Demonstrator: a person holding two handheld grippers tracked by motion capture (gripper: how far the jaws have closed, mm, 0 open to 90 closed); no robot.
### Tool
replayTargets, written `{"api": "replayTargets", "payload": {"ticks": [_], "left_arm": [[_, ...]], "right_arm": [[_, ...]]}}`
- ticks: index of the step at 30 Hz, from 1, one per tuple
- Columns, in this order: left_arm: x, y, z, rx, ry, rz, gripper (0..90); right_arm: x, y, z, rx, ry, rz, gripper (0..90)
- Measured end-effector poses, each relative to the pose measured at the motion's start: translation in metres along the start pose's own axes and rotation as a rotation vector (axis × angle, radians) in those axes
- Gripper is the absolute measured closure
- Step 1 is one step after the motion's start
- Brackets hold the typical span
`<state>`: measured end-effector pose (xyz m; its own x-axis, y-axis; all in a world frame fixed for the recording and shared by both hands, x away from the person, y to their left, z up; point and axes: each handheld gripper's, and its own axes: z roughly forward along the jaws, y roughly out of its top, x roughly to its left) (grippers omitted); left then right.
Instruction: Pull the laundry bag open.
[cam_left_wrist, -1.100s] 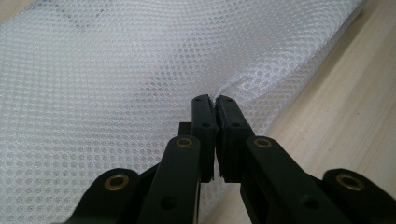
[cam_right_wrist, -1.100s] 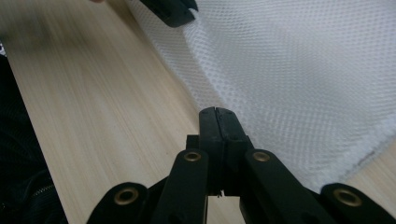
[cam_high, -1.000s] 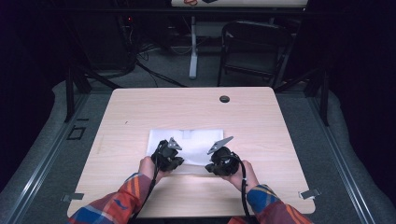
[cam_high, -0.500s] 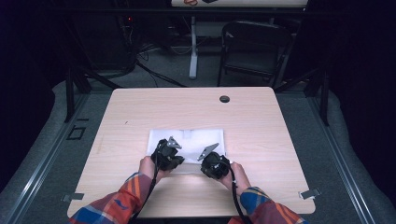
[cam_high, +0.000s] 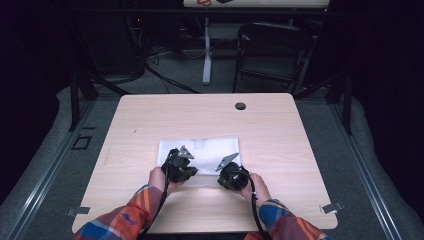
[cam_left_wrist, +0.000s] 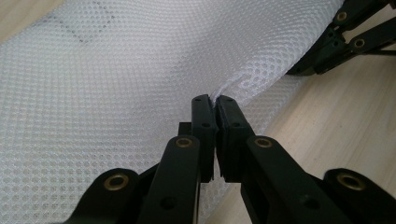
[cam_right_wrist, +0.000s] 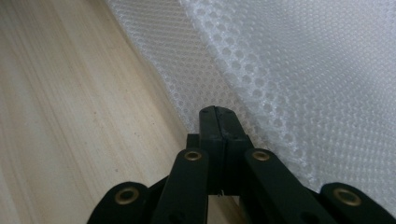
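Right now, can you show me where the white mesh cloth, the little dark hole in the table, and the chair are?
white mesh cloth (cam_high: 210, 150), high view, on its flat middle.
dark hole (cam_high: 240, 106), high view, at its centre.
chair (cam_high: 272, 32), high view, on its backrest.

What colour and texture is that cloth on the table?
White mesh cloth with tiny holes; the left gripper view shows it best.

room dark | grey floor (cam_high: 45, 165) | 1 black chair (cam_high: 272, 52) behind wooden table (cam_high: 280, 135)
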<state>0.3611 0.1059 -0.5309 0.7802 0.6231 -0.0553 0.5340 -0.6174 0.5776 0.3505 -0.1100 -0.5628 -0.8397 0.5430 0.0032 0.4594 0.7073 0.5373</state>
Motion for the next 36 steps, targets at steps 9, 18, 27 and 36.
{"api": "replayTargets", "payload": {"ticks": [9, 18, 27, 36], "left_arm": [[0.001, 0.001, -0.008, -0.002, -0.006, -0.01, 87.3], [-0.004, -0.001, -0.01, 0.019, -0.016, -0.007, 87.4], [-0.002, 0.0, -0.011, 0.021, -0.023, -0.011, 87.4], [0.001, 0.004, -0.017, 0.001, 0.001, -0.019, 87.8]], "right_arm": [[0.002, 0.001, -0.001, 0.017, -0.02, -0.002, 90.0], [0.004, 0.001, -0.002, 0.036, -0.015, -0.004, 90.0], [0.004, 0.0, -0.004, 0.054, 0.006, 0.018, 90.0], [0.002, 0.0, -0.004, 0.061, 0.014, 0.02, 90.0]]}}
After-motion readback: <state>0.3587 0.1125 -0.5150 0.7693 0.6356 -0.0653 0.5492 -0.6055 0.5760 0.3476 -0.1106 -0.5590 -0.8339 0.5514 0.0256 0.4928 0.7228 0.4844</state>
